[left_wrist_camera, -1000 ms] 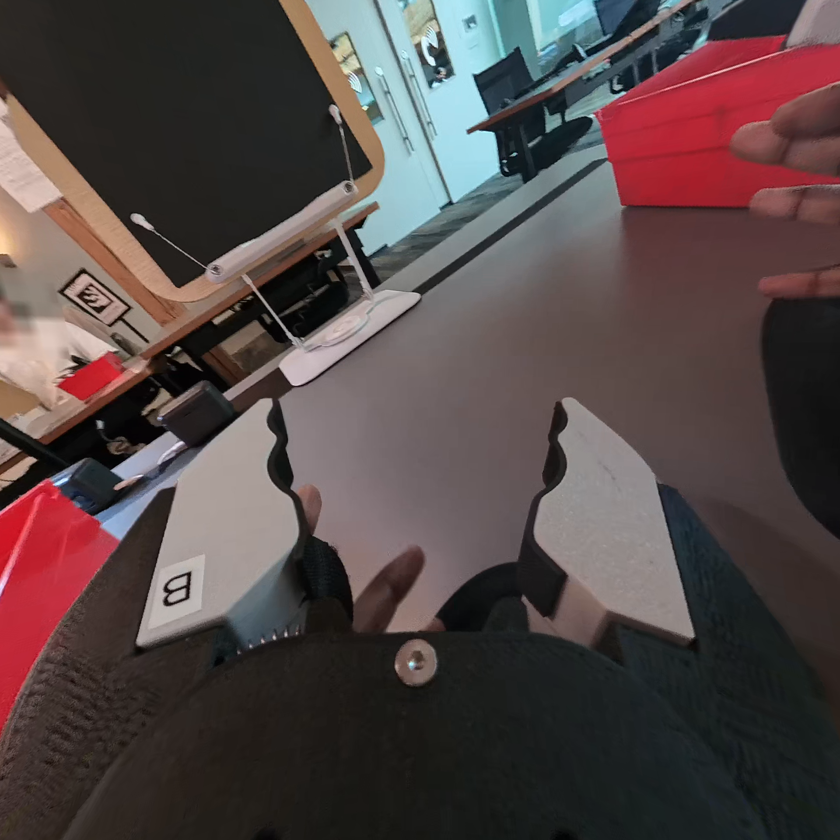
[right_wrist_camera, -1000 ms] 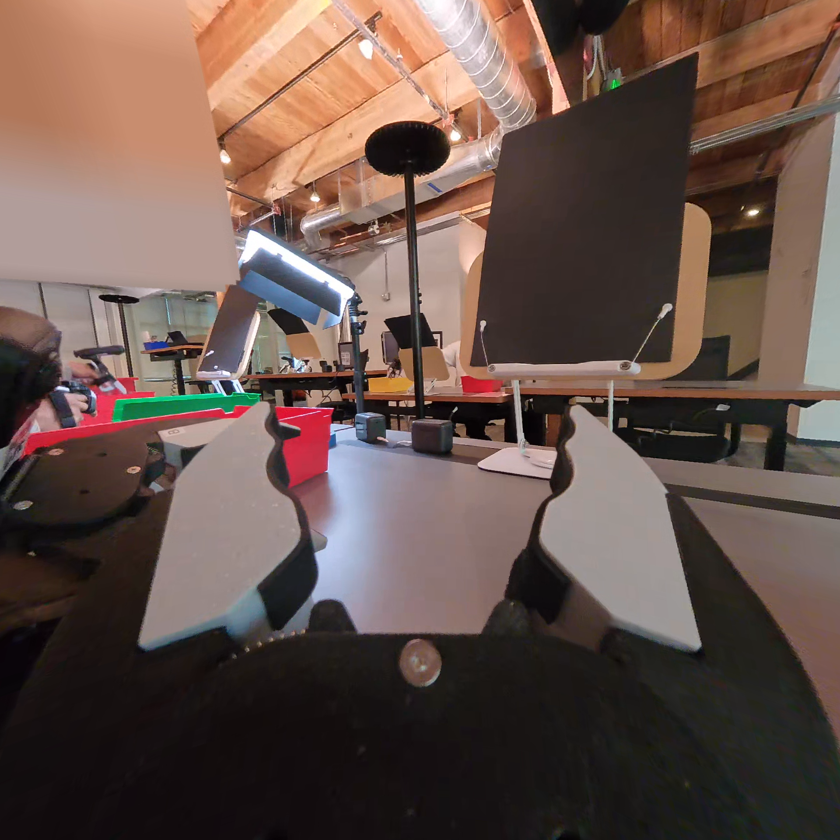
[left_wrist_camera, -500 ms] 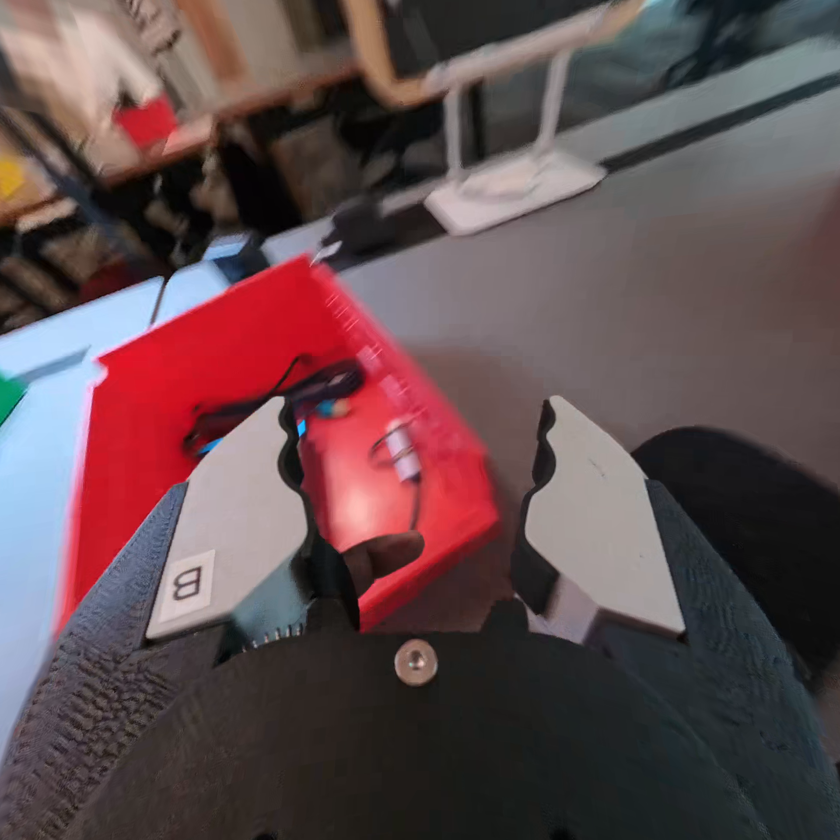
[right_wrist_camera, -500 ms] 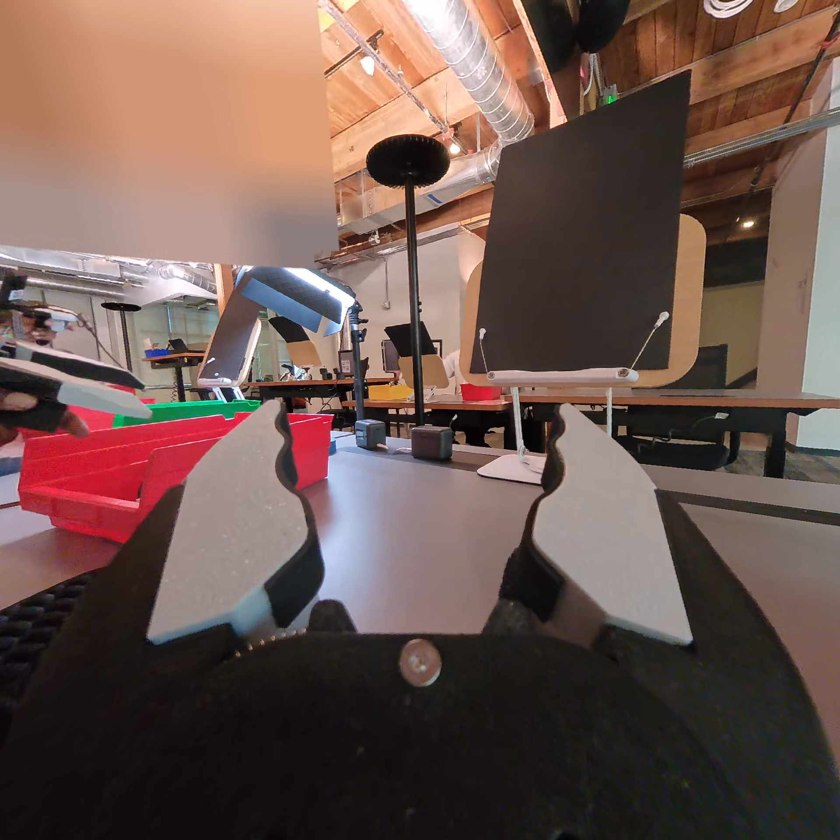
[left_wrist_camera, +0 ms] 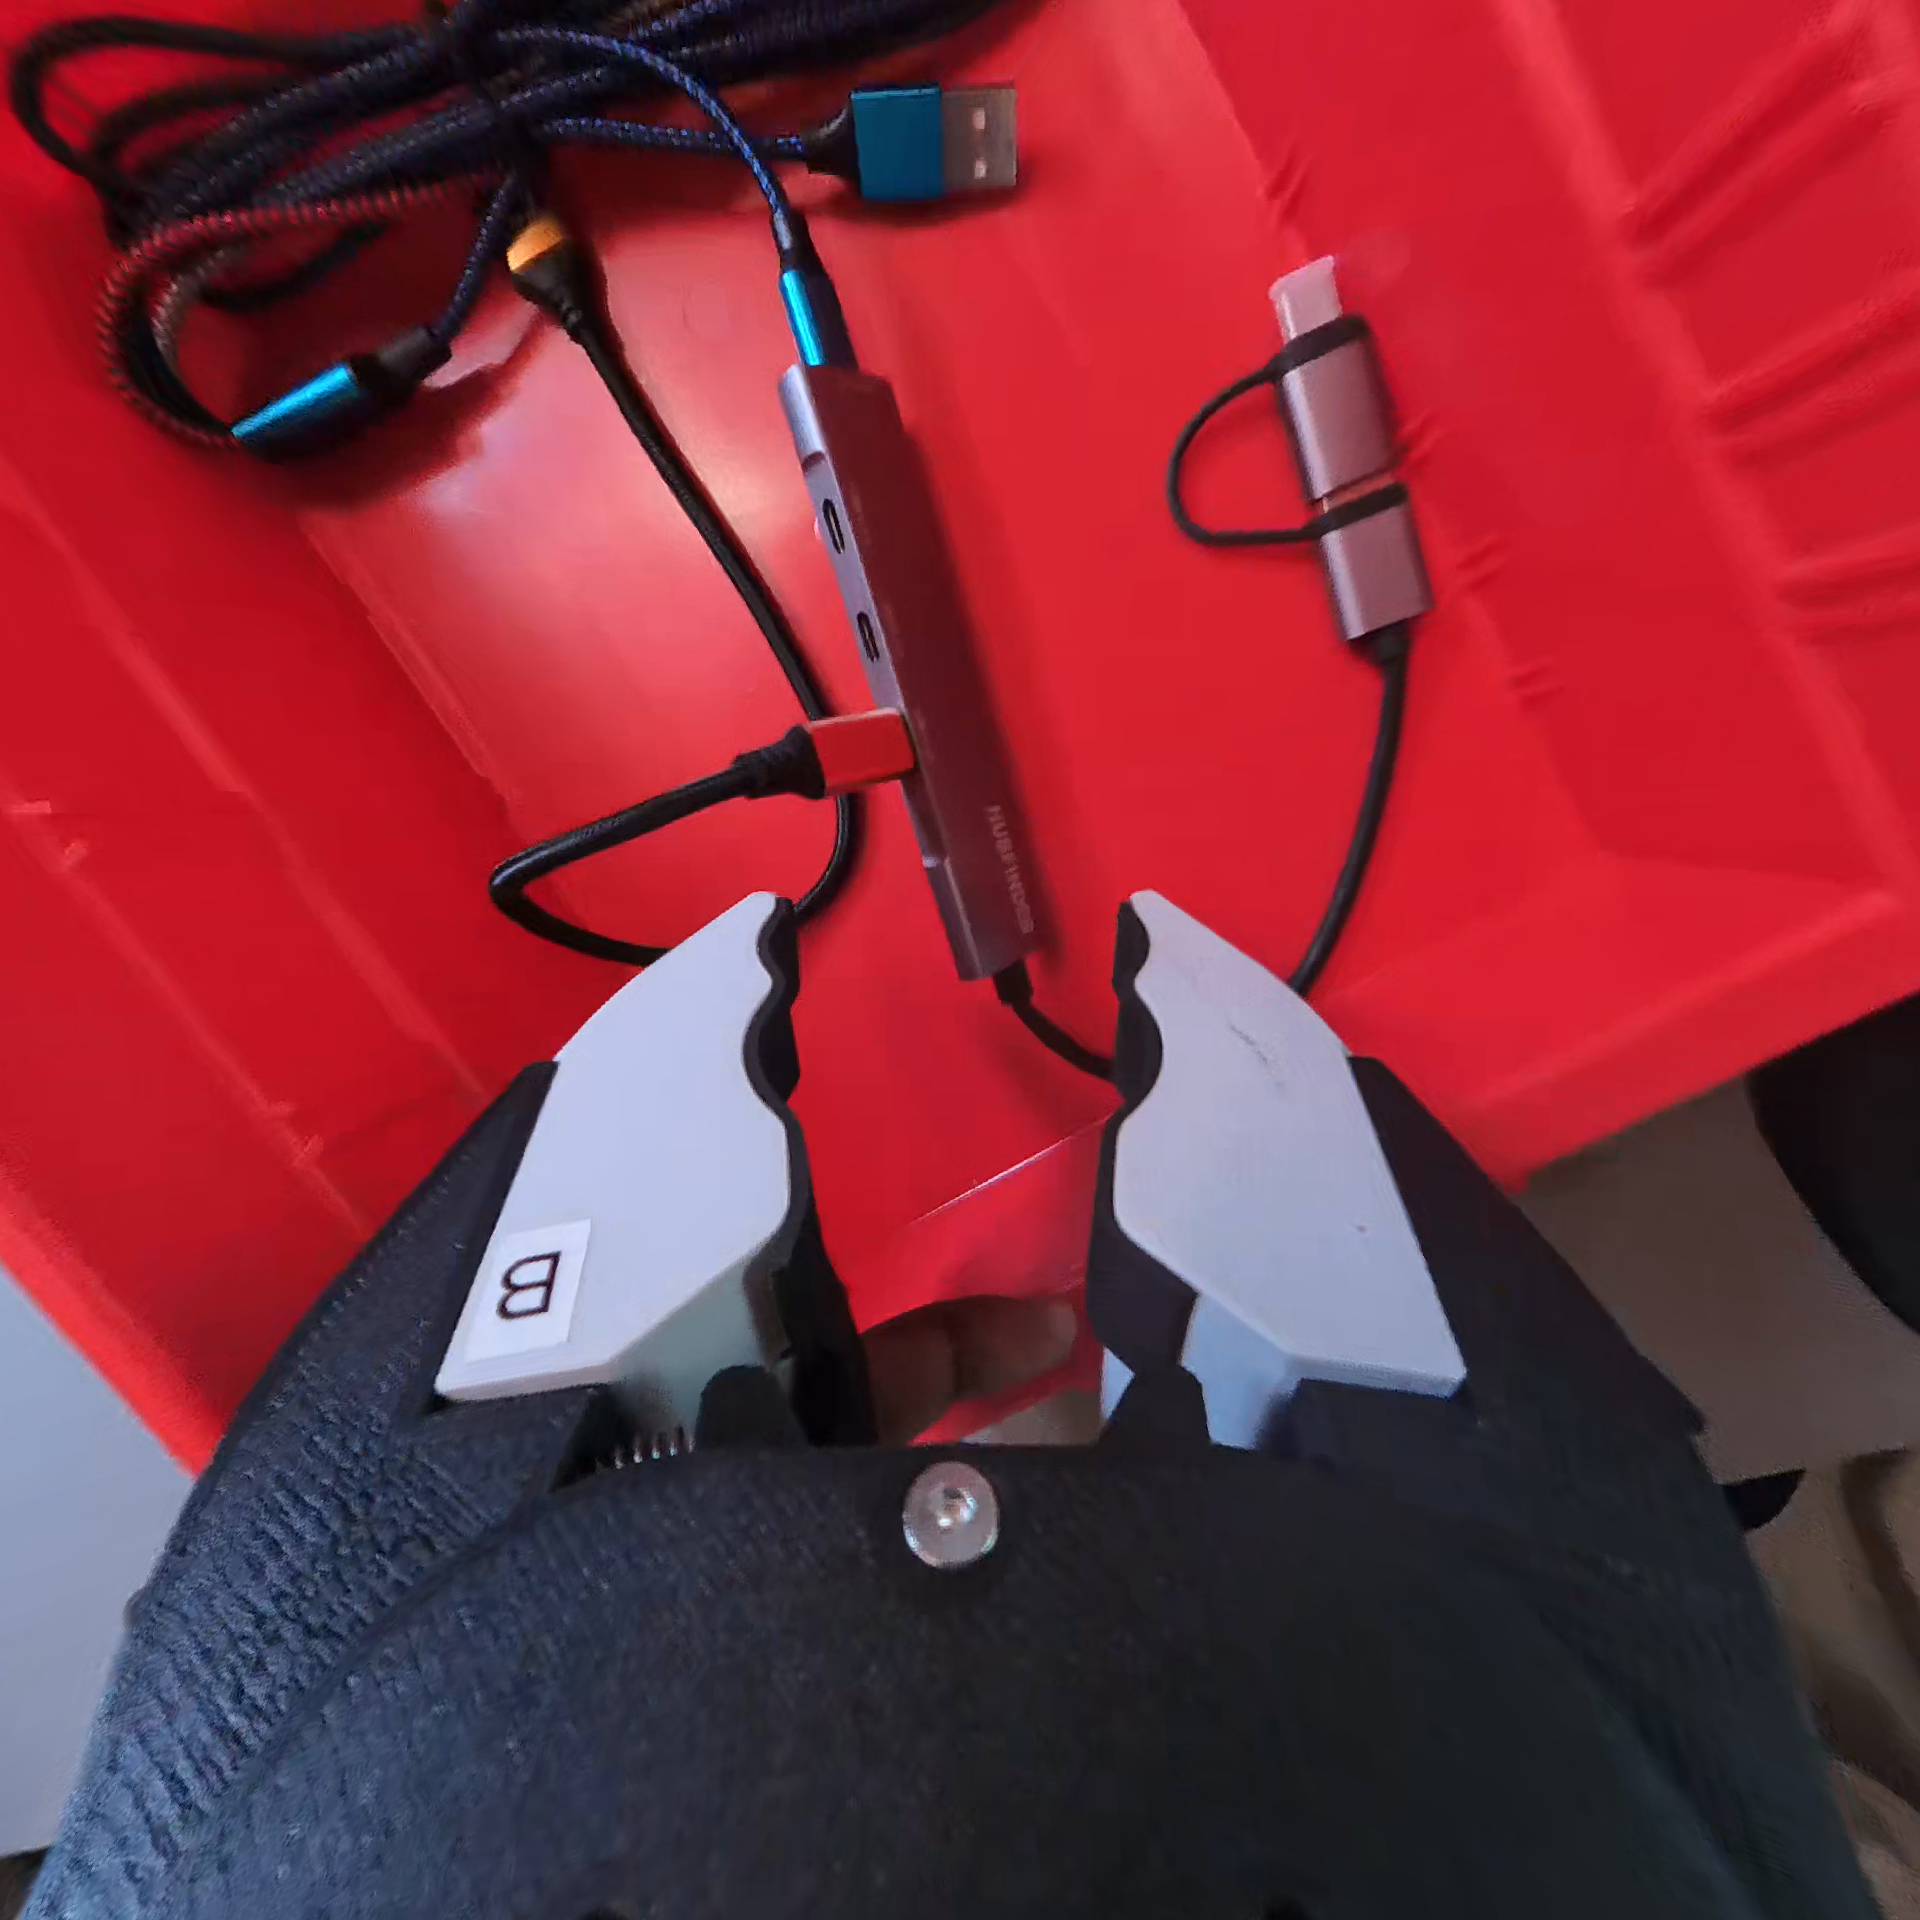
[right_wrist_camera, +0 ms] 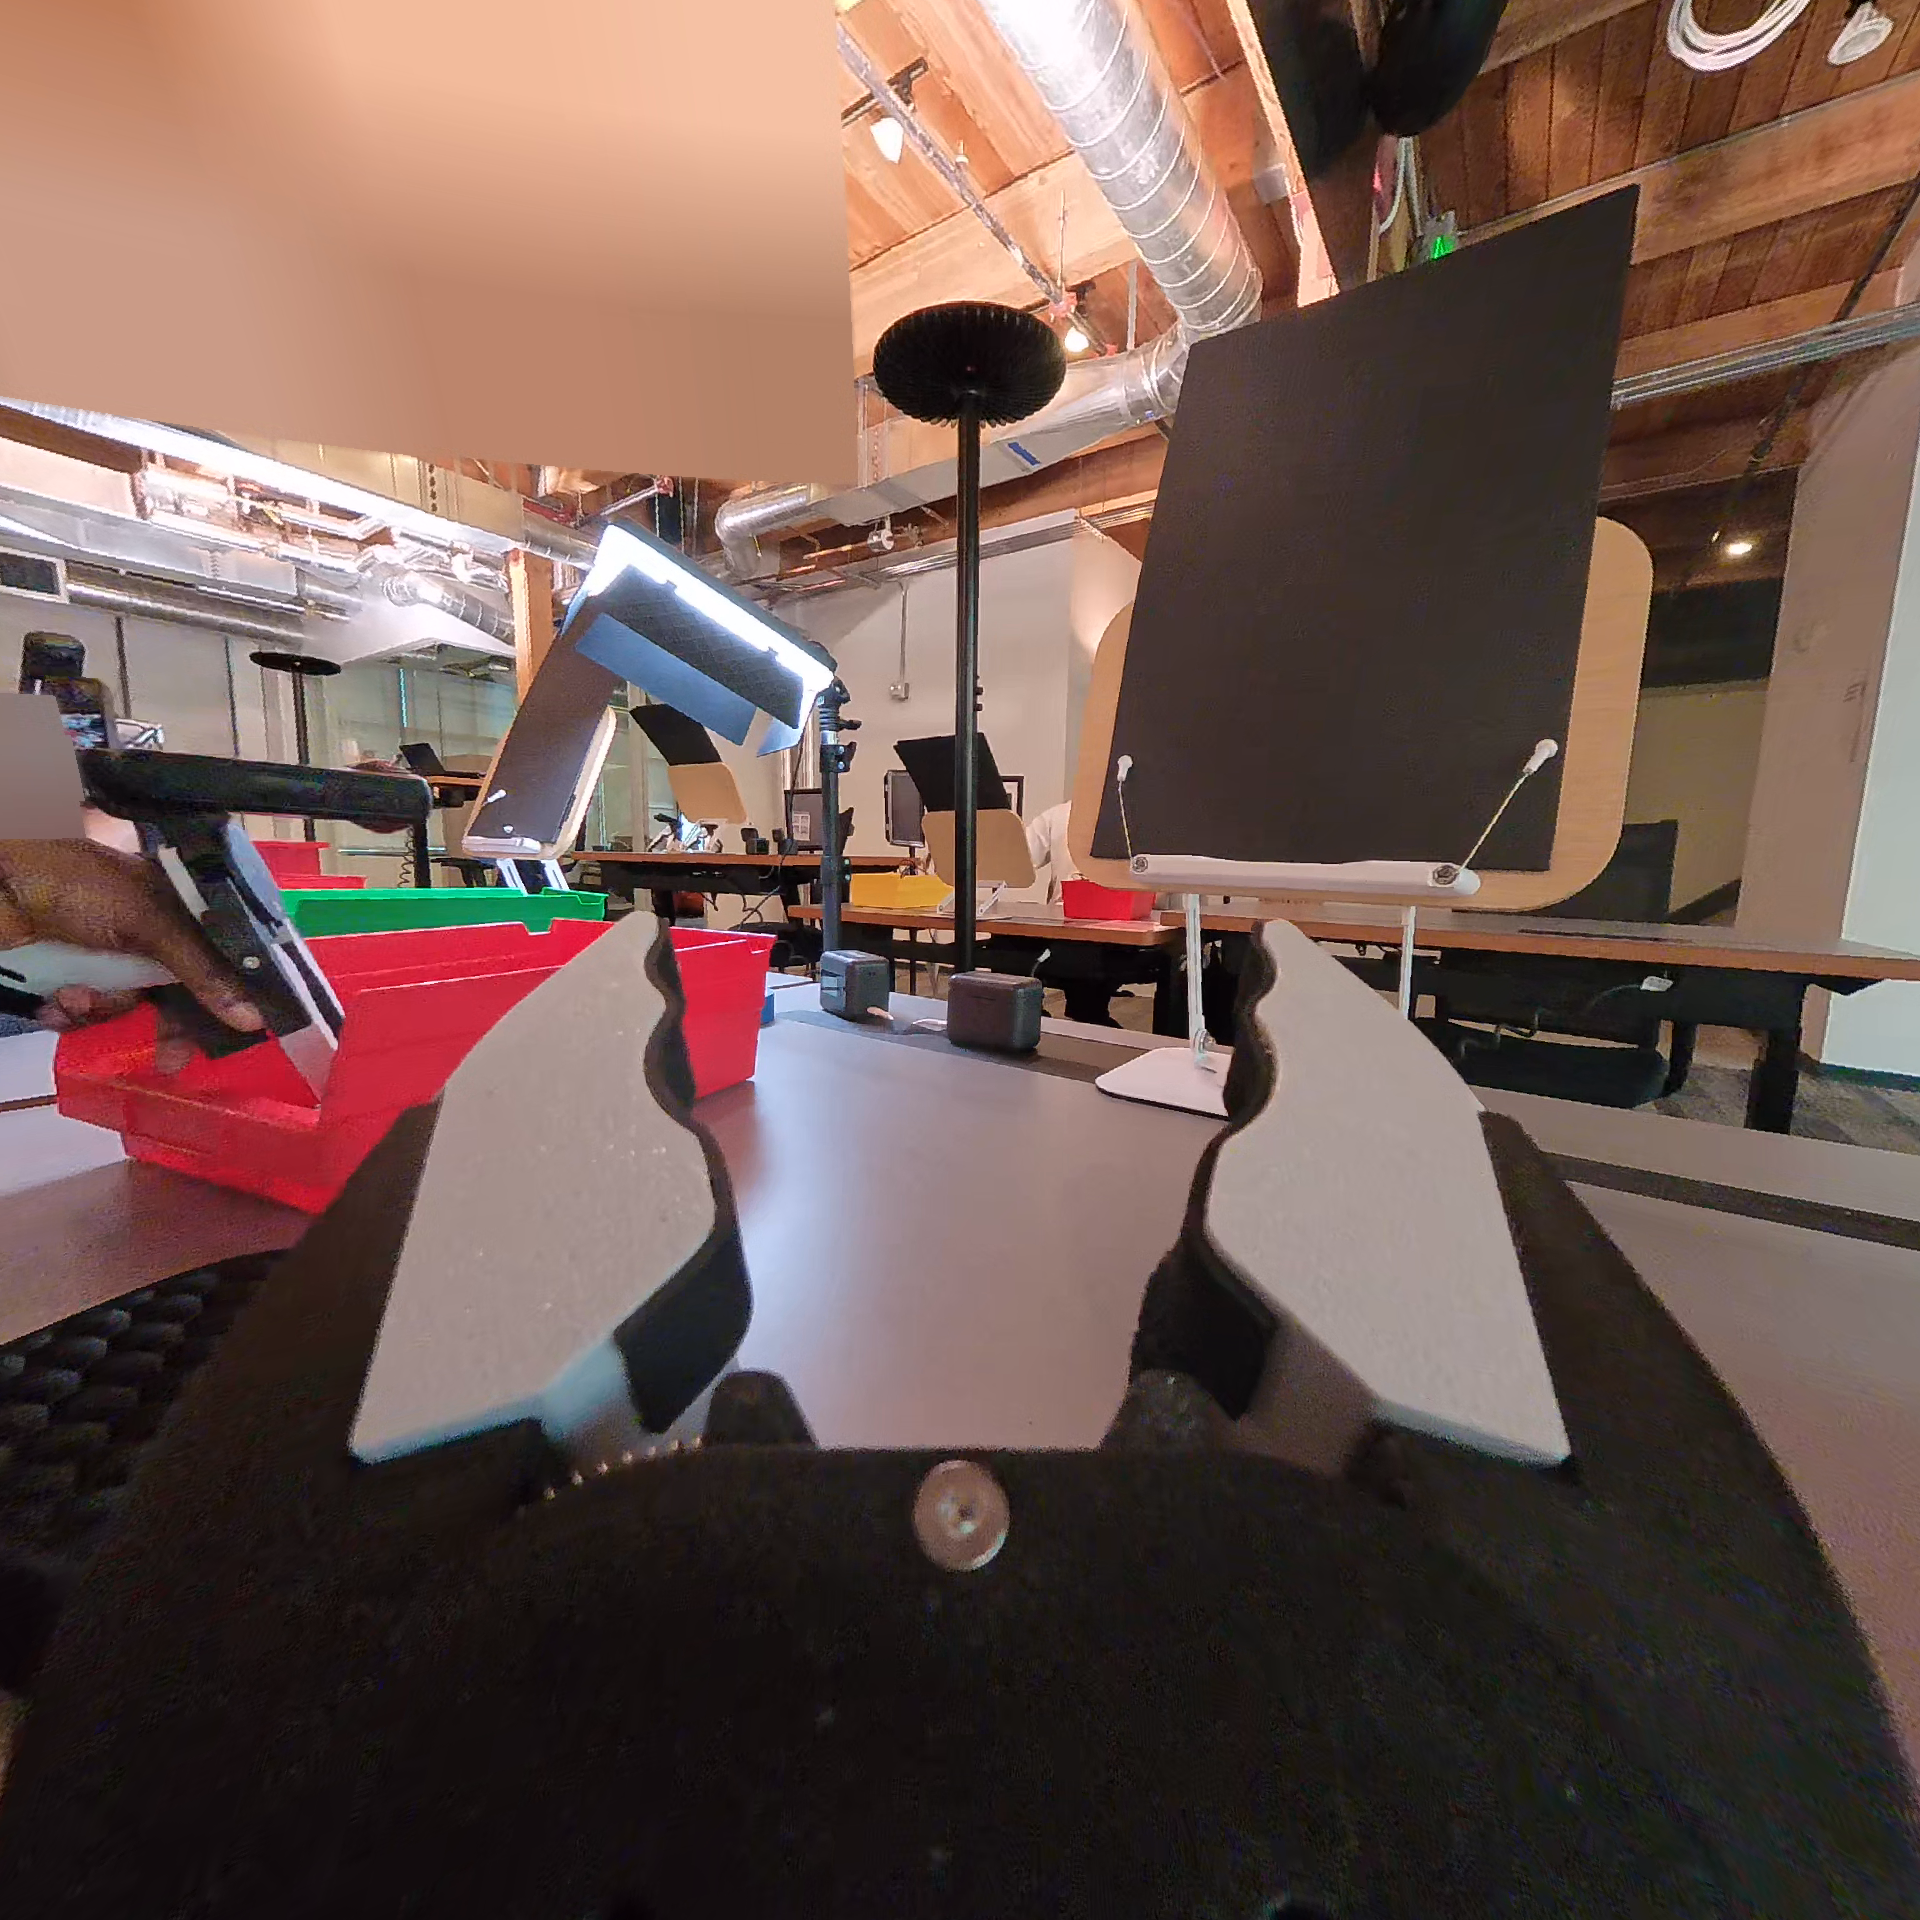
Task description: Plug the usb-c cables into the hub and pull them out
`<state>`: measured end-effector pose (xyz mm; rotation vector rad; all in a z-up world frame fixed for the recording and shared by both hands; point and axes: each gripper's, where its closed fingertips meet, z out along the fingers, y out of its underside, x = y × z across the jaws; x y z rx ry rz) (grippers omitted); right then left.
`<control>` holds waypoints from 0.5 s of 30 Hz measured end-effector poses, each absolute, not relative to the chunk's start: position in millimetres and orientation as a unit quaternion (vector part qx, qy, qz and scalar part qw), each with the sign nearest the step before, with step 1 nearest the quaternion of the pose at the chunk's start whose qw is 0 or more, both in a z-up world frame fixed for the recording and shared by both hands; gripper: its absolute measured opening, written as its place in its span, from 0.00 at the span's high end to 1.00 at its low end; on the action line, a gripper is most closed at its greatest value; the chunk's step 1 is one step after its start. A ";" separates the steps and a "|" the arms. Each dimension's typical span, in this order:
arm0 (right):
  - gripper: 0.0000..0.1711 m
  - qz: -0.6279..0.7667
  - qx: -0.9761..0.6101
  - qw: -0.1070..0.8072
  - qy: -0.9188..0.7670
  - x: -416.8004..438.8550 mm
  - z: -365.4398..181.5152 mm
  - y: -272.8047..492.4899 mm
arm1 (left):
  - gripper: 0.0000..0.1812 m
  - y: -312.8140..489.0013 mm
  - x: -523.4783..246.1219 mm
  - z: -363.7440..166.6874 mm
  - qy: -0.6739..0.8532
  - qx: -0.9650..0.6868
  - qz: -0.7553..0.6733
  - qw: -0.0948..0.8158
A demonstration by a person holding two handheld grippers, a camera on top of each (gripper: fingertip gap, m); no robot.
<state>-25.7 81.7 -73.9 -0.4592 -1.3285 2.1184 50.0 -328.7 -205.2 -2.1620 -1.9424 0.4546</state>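
Note:
In the left wrist view a slim grey hub [left_wrist_camera: 914, 665] lies in a red bin [left_wrist_camera: 1558, 727]. A red-headed cable plug [left_wrist_camera: 857, 750] sits in a side port of the hub and a blue-headed plug [left_wrist_camera: 816, 317] in its far end. Two side ports between them show empty. The hub's own cable ends in a grey adapter plug [left_wrist_camera: 1351, 473] at the right. My left gripper [left_wrist_camera: 951, 925] is open, just above the hub's near end, touching nothing. My right gripper [right_wrist_camera: 961, 940] is open and empty, low over the brown table [right_wrist_camera: 935, 1195].
A tangle of braided cables [left_wrist_camera: 312, 156] with a blue USB-A plug [left_wrist_camera: 930, 140] lies at the bin's far end. In the right wrist view the red bin [right_wrist_camera: 416, 1018] stands at the left with the left gripper [right_wrist_camera: 249, 935] tilted into it. A white stand [right_wrist_camera: 1174, 1081] holds a black board. The grey adapter plug [left_wrist_camera: 1351, 473] is about 8 cm from my left fingertips.
My left gripper swung from facing across the table to pointing down into the red bin, close over the hub. My right gripper has stayed nearly still and open.

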 end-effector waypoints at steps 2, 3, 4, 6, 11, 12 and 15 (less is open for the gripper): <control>0.42 0.796 -0.172 0.295 -0.500 -25.8 -73.9 81.4 | 0.68 -322.8 42.1 -205.2 -0.649 -0.736 0.155 0.114; 0.42 0.796 -0.172 0.295 -0.500 -25.8 -73.9 81.0 | 0.69 -320.5 38.8 -204.7 -0.647 -0.737 0.156 0.119; 0.42 0.796 -0.171 0.294 -0.501 -25.8 -74.1 80.7 | 0.69 -322.6 38.2 -206.3 -0.646 -0.739 0.159 0.107; 0.43 0.796 -0.170 0.295 -0.501 -25.5 -74.0 80.4 | 0.70 -332.1 42.0 -215.3 -0.644 -0.747 0.155 0.061; 0.44 0.798 -0.173 0.292 -0.498 -26.5 -73.5 81.3 | 0.80 -325.7 30.3 -225.3 -0.631 -0.754 0.162 0.089; 0.44 0.798 -0.173 0.292 -0.498 -26.6 -73.4 81.6 | 0.83 -328.7 29.1 -224.7 -0.628 -0.752 0.181 0.081; 0.44 0.799 -0.174 0.291 -0.497 -27.0 -73.4 81.7 | 0.90 -338.7 24.2 -214.7 -0.620 -0.737 0.262 0.063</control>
